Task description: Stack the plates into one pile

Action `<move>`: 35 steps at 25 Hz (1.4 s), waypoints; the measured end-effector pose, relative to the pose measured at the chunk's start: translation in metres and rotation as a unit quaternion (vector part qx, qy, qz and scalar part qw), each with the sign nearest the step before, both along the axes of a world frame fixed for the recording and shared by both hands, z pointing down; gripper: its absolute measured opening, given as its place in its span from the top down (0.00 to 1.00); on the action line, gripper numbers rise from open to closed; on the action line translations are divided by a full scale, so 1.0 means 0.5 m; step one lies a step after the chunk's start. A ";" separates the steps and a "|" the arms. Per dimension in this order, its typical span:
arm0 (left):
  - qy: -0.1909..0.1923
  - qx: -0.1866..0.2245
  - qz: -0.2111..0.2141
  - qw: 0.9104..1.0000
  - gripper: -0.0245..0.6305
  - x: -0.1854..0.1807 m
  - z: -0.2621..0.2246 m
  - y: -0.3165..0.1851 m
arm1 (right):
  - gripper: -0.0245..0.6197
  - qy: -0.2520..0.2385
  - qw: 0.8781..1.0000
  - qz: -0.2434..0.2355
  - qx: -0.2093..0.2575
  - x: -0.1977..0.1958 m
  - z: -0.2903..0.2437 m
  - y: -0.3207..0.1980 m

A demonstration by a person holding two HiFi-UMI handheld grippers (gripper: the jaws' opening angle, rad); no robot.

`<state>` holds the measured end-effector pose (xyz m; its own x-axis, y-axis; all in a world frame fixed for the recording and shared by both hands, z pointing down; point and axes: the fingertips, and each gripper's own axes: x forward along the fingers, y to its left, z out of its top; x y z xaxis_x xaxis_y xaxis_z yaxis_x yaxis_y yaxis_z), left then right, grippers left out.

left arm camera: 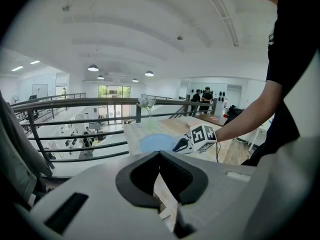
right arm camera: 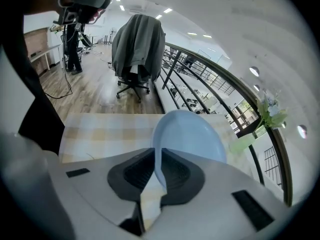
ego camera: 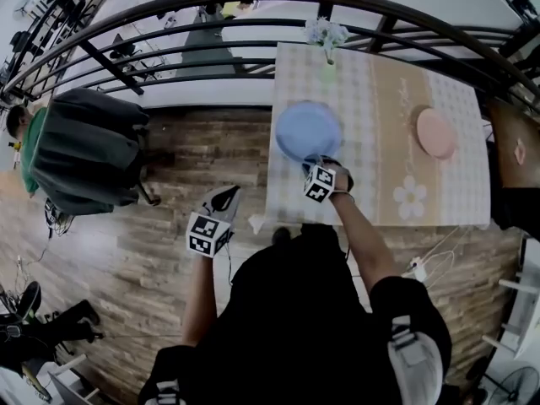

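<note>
A light blue plate (ego camera: 308,131) lies at the left side of the checked tablecloth (ego camera: 380,91). My right gripper (ego camera: 318,163) is at the plate's near rim. In the right gripper view the rim of the blue plate (right arm camera: 192,134) runs down between the jaws, and my right gripper (right arm camera: 159,159) is shut on it. A pink plate (ego camera: 436,133) lies apart at the table's right side. My left gripper (ego camera: 226,197) hangs off the table's left front corner over the wood floor, shut and holding nothing. From it I see the blue plate (left arm camera: 157,143) and the right gripper (left arm camera: 182,145).
A glass vase with flowers (ego camera: 327,36) stands at the table's far edge, just behind the blue plate. A dark metal railing (ego camera: 194,49) runs behind the table. An office chair draped with a grey jacket (ego camera: 84,150) stands on the floor to the left.
</note>
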<state>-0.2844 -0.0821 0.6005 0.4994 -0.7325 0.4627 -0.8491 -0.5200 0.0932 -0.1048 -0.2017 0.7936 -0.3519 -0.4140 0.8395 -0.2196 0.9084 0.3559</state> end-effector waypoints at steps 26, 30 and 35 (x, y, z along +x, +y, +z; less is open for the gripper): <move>0.009 0.003 0.145 0.989 0.96 0.138 -0.003 -0.030 | 0.96 -0.013 0.985 0.171 -0.027 0.240 -0.041 0.119; 0.004 -0.002 0.178 0.984 0.96 0.206 -0.014 -0.035 | 0.96 -0.015 0.978 0.205 -0.028 0.313 -0.044 0.143; 0.009 0.002 0.214 0.977 0.96 0.288 -0.022 -0.037 | 0.96 -0.016 0.969 0.244 -0.040 0.398 -0.039 0.187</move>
<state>-0.1405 -0.1004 0.5897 0.7680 -0.4571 0.4486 -0.5522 -0.8274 0.1024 0.0940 -0.1082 0.7740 -0.1573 -0.4723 0.8673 -0.6399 0.7177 0.2748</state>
